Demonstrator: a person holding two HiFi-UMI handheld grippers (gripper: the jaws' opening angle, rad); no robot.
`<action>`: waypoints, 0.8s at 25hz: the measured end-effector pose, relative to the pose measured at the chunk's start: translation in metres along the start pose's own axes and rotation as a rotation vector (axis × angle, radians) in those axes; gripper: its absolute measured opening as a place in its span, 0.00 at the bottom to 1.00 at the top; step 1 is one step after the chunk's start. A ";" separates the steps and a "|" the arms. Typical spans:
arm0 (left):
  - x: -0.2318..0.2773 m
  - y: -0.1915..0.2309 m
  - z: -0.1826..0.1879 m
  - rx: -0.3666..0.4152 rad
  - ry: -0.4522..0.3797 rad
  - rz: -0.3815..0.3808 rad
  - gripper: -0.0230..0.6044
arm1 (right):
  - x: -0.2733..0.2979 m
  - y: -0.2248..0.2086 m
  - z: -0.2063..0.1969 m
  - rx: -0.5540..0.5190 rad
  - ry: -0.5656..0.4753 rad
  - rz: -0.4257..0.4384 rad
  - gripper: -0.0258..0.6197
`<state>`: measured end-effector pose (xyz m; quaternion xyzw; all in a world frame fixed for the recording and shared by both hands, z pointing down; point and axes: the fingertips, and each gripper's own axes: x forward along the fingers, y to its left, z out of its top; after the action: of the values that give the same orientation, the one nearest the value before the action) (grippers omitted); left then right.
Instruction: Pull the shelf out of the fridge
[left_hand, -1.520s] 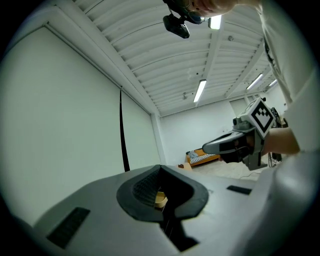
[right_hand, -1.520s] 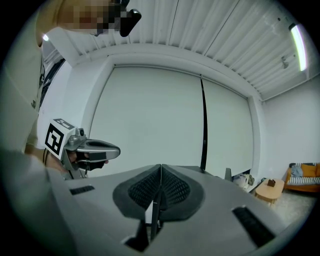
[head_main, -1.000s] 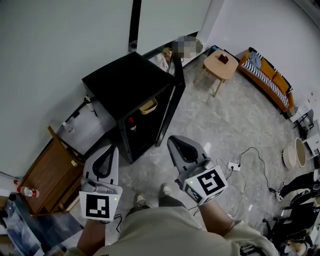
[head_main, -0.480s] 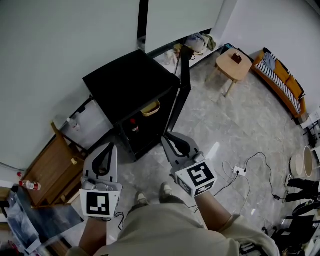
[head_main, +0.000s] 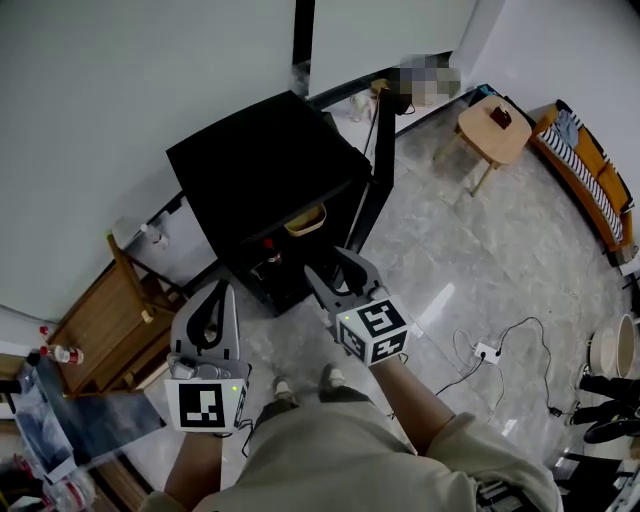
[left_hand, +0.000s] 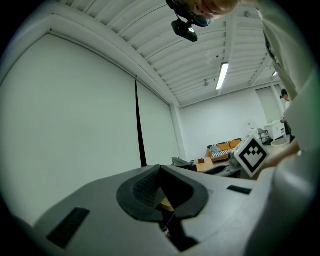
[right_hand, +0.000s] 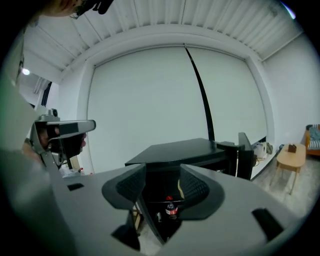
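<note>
Here, one boxy matt-black fridge (head_main: 260, 165) stands against the pale wall, its single flat door (head_main: 379, 150) swung wide. In the dark cavity, one thin level shelf (right_hand: 161, 201) sits inside the cabinet, crossing behind the neck of one red-capped bottle (right_hand: 170, 208). One pale-yellow rounded tub (head_main: 305, 219) sits higher up at the opening.

Two grey plastic grippers hover in front, neither touching the fridge. The left gripper (head_main: 227, 290) has its ribbed dark pads pressed together at the tips, clamped on nothing. The right gripper (head_main: 333, 264) points at the opening; its jaws are opening, and the gap between them is bare, framing the shelf and bottle beyond. Each gripper carries one white cube with black square markers.

Off to the side stand one round wooden table (head_main: 495, 125) and one long orange sofa (head_main: 585, 175). One white power strip (head_main: 487, 352) lies on the glossy marbled floor (head_main: 440, 250).
</note>
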<state>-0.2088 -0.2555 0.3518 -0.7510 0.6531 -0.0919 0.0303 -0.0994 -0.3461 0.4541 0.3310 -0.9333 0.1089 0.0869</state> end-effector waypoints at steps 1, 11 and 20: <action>0.003 0.001 0.000 -0.003 -0.005 0.020 0.05 | 0.009 -0.006 -0.007 0.023 0.011 0.003 0.32; 0.023 0.010 -0.028 -0.027 0.037 0.134 0.05 | 0.087 -0.046 -0.086 0.256 0.112 0.033 0.37; 0.025 0.009 -0.046 -0.018 0.079 0.176 0.05 | 0.133 -0.059 -0.150 0.478 0.183 0.055 0.37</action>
<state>-0.2224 -0.2785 0.3975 -0.6869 0.7180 -0.1125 0.0056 -0.1499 -0.4317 0.6384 0.3052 -0.8780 0.3582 0.0872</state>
